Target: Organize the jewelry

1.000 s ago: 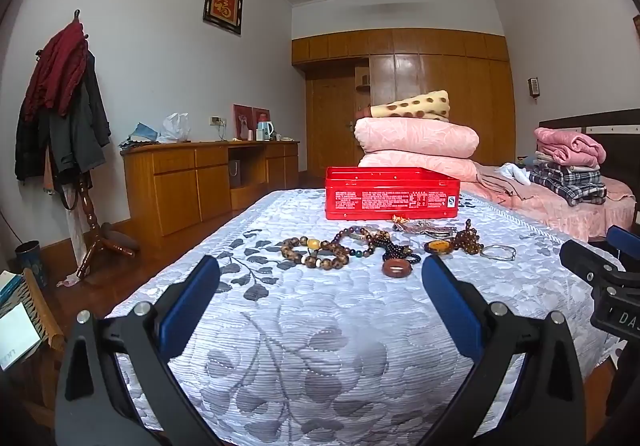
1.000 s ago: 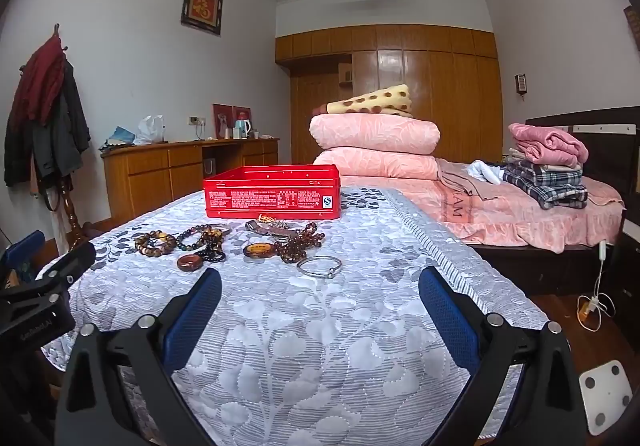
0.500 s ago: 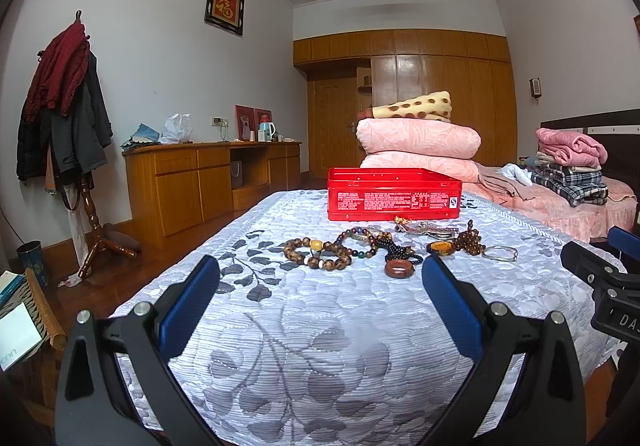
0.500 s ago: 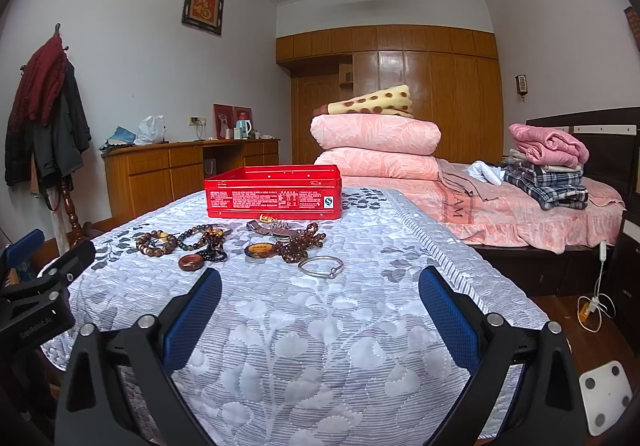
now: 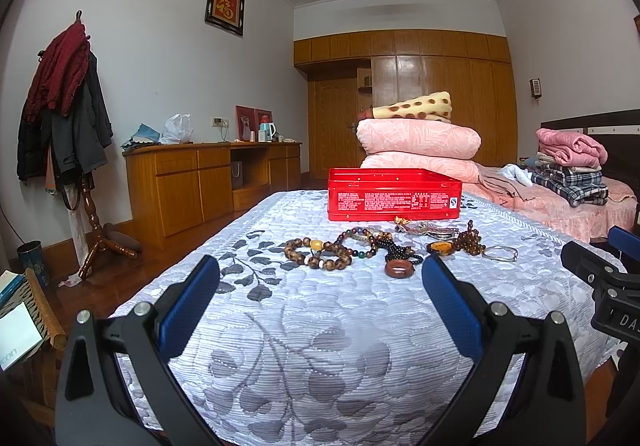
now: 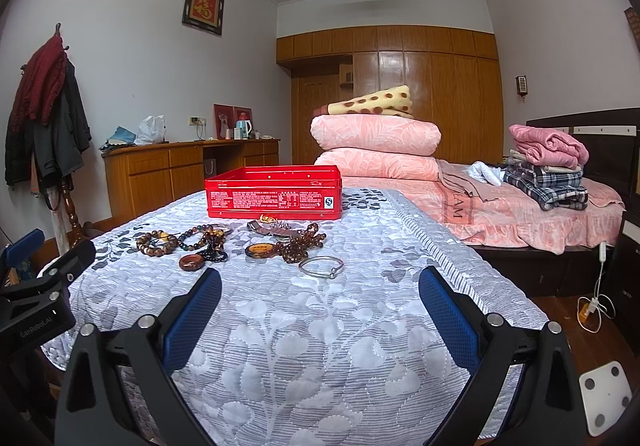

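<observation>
Both grippers, left (image 5: 320, 278) and right (image 6: 320, 292), are held spread wide over the quilt (image 6: 320, 346), nothing gripped. The jewelry (image 6: 240, 242) is strewn just before the red tin (image 6: 274, 198), well ahead of the fingers.

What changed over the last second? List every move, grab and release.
Hardly anything. Both views drifted slightly, so both grippers shifted a touch; direction is unclear. Nothing was grabbed or released: left gripper and right gripper remain open and empty. The red tin, beaded bracelets, brown ring and silver bangle lie where they were on the bedspread.
</observation>
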`<state>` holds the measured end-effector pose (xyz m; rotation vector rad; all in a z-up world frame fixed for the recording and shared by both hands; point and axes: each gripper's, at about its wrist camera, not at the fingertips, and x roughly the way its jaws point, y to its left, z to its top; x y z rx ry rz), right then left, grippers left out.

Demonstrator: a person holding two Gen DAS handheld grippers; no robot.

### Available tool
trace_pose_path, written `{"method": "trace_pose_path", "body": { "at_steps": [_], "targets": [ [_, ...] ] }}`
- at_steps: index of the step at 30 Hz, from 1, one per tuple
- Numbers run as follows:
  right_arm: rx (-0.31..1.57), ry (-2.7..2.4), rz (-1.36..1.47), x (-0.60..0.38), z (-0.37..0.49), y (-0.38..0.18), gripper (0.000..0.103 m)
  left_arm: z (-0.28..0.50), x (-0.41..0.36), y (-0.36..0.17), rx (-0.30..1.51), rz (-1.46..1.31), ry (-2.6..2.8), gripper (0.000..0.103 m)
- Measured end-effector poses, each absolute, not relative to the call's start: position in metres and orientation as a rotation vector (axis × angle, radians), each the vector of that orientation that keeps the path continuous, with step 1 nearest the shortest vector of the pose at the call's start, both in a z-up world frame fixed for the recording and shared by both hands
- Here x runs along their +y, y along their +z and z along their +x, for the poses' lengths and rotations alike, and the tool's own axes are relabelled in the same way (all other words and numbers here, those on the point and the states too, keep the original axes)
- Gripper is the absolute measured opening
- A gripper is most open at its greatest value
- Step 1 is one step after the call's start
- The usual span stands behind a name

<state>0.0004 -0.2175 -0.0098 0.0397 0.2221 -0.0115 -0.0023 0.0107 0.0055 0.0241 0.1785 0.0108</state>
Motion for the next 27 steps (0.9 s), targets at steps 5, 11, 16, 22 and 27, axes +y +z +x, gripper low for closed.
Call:
{"method": "trace_pose_path", "body": {
  "at_steps": [5, 11, 16, 22, 27],
  "targets": [
    [0.222, -0.012, 0.039, -0.2176, -0.0001, -0.0096, 0.097, -0.0028, 0.0106, 0.0051, 0.179, 0.024, 0.011, 0.098],
    [0.222, -0.012, 0.039, -0.2173, 0.0003, -0.0099, 0.097, -0.0028, 0.0106, 0.0049, 0.177, 0.024, 0.012, 0.098],
    [0.222, -0.011, 0.039, -0.2169, 0.0004, -0.01, 0.097, -0.0033, 0.012, 0.0044, 0.178, 0.023, 0.011, 0.098],
    [0.222, -0.012, 0.039, -0.2165, 0.0004, -0.0099, 0.097, -0.0035, 0.0123, 0.004, 0.178, 0.022, 0.01, 0.098],
    [0.222, -0.011, 0.039, -0.2165, 0.0005, -0.01, 0.097, -0.0035, 0.0118, 0.0041, 0.178, 0.023, 0.01, 0.098]
  ]
}}
